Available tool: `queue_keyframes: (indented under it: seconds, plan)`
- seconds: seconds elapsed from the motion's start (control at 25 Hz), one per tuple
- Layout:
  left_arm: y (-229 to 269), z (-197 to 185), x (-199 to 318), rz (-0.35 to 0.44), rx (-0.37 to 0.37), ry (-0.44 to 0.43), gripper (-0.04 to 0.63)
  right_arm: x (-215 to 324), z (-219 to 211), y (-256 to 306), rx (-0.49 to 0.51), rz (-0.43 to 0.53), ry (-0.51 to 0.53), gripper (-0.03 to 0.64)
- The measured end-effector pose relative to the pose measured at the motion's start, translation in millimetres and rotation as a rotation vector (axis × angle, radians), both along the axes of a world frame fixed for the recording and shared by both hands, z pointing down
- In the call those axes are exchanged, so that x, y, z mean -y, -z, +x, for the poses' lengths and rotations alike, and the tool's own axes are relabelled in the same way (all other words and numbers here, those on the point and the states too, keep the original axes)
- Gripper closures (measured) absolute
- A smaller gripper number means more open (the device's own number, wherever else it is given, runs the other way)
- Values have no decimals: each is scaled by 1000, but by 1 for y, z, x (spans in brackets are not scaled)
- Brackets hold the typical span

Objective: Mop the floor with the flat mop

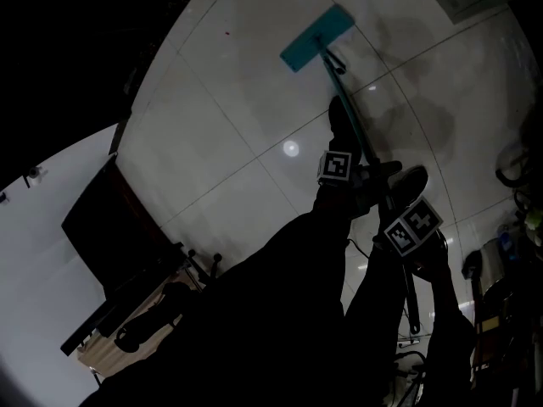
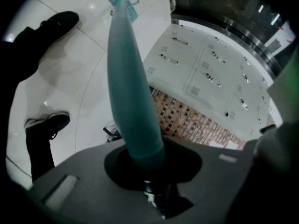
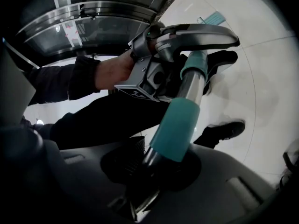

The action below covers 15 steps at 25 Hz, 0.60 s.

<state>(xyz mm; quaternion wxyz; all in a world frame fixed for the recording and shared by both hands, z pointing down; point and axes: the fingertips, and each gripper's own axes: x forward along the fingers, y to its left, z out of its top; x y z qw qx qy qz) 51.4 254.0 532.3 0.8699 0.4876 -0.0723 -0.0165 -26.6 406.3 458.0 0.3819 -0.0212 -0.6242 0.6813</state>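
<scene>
The flat mop's teal head (image 1: 316, 37) lies flat on the pale tiled floor (image 1: 229, 117), at about 12 o'clock in the head view. Its teal handle (image 1: 346, 100) slants back toward 5 o'clock, to both claws.

The left claw (image 1: 356, 175) is clenched on the handle lower down. In its own view the teal shaft (image 2: 133, 101) rises from between the closed jaws up to the mop head at 12 o'clock. The right claw (image 1: 405, 242) grips the handle higher up, at 5 o'clock from the left one. Its view shows the jaws clamped round the pole just below a teal sleeve (image 3: 177, 122).

Two dark shoes (image 1: 341, 117) (image 1: 409, 183) stand on the tiles on either side of the handle. Darker patches (image 1: 411, 100) mark the floor at 3 o'clock from the handle. Grey lockers (image 2: 205, 73) show at 2 o'clock in the left claw's view.
</scene>
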Motion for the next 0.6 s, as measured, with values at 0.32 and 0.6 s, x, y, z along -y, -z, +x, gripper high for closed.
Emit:
queue_keyframes:
  seconds: [0.32, 0.6]
  plan:
    - [-5, -49, 124, 22, 10, 14, 502, 123, -52, -6, 25, 6, -42, 518]
    - [-10, -92, 229, 45, 7, 18, 502, 225, -91, -15, 11, 28, -21, 518]
